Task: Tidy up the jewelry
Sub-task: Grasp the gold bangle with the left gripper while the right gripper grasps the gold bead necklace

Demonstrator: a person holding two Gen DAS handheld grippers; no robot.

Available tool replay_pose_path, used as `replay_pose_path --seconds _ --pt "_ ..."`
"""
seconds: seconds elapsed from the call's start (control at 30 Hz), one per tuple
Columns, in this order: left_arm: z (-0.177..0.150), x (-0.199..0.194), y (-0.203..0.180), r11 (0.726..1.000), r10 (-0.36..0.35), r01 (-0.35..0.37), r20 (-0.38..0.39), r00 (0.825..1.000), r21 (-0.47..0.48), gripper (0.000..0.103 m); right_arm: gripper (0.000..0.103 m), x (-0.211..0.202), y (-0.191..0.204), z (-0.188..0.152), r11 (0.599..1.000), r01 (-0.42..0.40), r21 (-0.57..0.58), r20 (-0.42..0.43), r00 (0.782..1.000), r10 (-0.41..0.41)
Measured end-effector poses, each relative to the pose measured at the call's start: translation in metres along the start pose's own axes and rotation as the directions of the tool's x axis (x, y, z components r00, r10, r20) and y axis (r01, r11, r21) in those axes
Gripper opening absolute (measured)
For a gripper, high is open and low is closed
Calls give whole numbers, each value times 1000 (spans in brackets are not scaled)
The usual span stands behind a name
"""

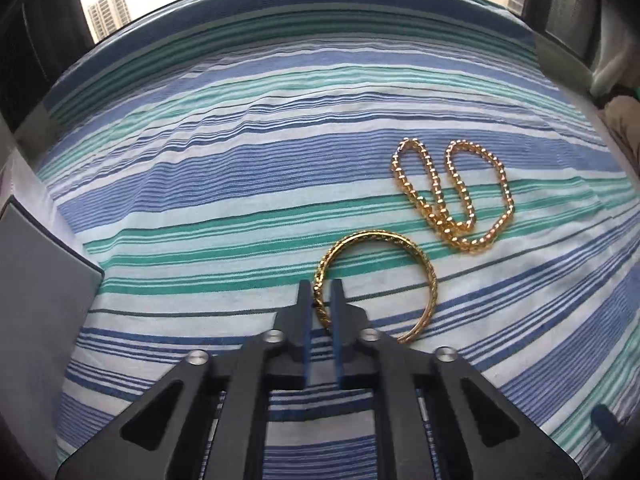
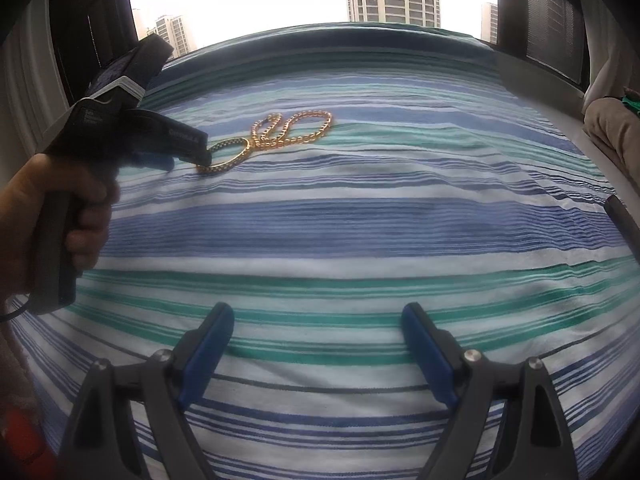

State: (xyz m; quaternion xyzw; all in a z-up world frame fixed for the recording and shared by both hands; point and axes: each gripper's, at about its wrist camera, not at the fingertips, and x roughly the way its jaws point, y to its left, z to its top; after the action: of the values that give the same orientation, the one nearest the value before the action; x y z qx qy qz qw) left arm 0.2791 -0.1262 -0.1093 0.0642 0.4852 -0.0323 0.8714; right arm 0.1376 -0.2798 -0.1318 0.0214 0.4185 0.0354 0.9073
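Striped bedsheet: left gripper pinching gold bangle, lower centre; beaded necklace adjacent; right gripper spread, empty.

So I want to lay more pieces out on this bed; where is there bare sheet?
The striped sheet is bare between the open right gripper and the jewelry, and out to the right edge. It is also bare beyond the beaded necklace. Crowded: the left gripper is shut on the gold bangle, which lies close beside the necklace.
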Motion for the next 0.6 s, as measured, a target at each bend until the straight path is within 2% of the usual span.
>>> replay_pose_path --seconds 0.2,0.4,0.6 --pt "-29 -23 33 997 -79 79 4 997 -26 3 88 0 1 0 1000 6 -6 -3 1000 -6" --pt "-73 -67 78 993 -97 99 33 995 -68 3 88 2 4 0 1000 24 -19 -9 1000 -24" --pt "-112 -65 106 994 -22 26 39 999 -107 4 88 3 8 -1 998 50 -41 -23 998 -51"
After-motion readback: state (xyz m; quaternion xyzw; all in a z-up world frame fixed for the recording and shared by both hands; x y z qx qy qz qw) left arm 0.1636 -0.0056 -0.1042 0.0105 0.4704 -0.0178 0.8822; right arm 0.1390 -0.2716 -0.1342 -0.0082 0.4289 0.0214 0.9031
